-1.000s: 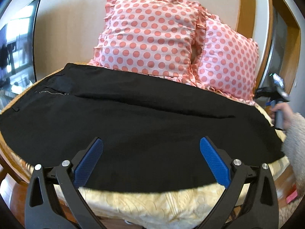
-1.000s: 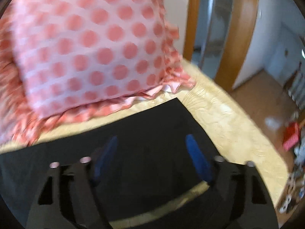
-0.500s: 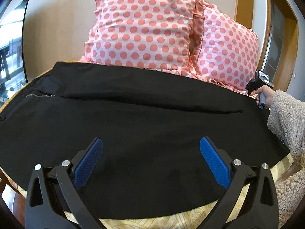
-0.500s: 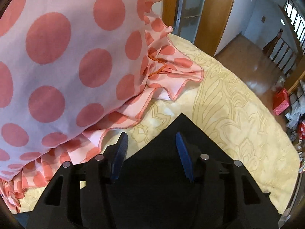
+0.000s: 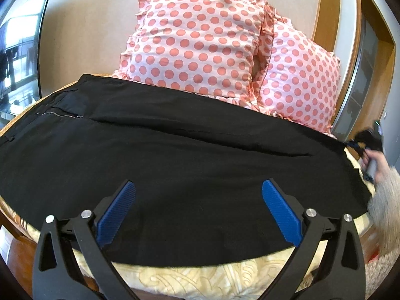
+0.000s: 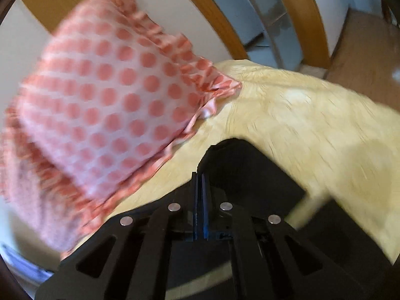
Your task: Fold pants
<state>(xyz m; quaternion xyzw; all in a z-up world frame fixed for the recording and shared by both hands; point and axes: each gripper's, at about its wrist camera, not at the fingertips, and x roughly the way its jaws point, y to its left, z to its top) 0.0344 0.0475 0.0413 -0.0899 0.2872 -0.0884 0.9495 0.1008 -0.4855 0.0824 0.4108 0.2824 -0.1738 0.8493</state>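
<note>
Black pants [image 5: 175, 165] lie spread flat across the yellow bed, waistband and zip at the left, leg ends at the right. My left gripper [image 5: 198, 195] is open and empty, its blue pads hovering over the pants' near edge. My right gripper [image 6: 200, 177] is shut on the far corner of the pants' leg end [image 6: 237, 160] and holds it lifted off the bedspread. In the left wrist view the right gripper [image 5: 370, 140] shows blurred at the pants' far right corner, held by a hand in a fluffy sleeve.
Two pink polka-dot pillows [image 5: 200, 42] [image 6: 105, 105] lean against the wall behind the pants. The yellow patterned bedspread [image 6: 312, 120] reaches the bed's edges. A wooden door frame [image 6: 295, 17] and wooden floor lie to the right. A dark screen [image 5: 20, 50] stands at left.
My right gripper has closed from open onto the leg-end corner and lifted it, with its view swinging. My left gripper stays open and has drawn back slightly toward the bed's near edge.
</note>
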